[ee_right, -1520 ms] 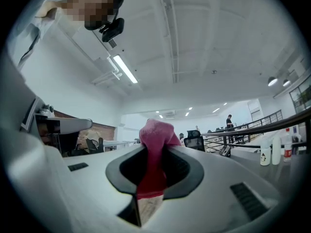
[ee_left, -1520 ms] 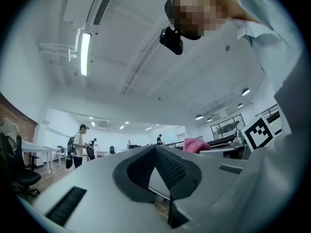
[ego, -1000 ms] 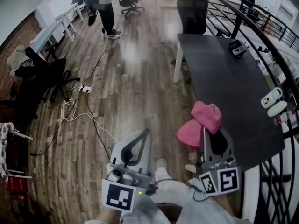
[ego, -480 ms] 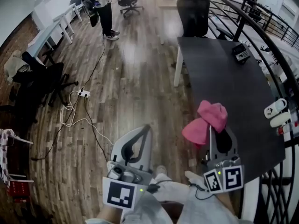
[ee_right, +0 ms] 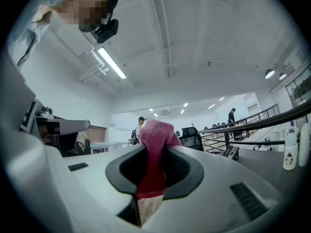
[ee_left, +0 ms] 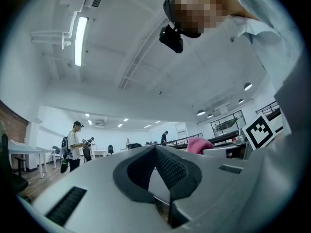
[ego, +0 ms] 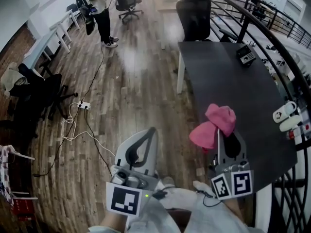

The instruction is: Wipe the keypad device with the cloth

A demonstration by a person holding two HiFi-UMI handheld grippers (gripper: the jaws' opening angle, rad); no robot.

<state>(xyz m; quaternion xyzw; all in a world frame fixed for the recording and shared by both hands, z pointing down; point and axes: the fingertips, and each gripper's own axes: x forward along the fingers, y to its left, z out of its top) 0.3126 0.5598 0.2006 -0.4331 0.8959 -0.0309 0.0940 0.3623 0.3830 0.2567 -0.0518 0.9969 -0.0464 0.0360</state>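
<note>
A pink cloth hangs bunched from my right gripper, which is shut on it over the near left edge of the dark table. The same cloth fills the jaw gap in the right gripper view. The keypad device is small and dark with a pale key panel; it lies at the table's far right, well beyond the cloth, and shows as the keypad device in the right gripper view. My left gripper is shut and empty over the wooden floor, left of the table. It points level across the room, shown as left gripper.
A black office chair stands at the table's far end. A dark railing runs along the right. White objects lie at the table's right edge. A person stands far left; cables and a power strip lie on the floor.
The view has shifted so the table and keypad device sit slightly further left. My right gripper has risen a little with the cloth. The left gripper has barely moved.
</note>
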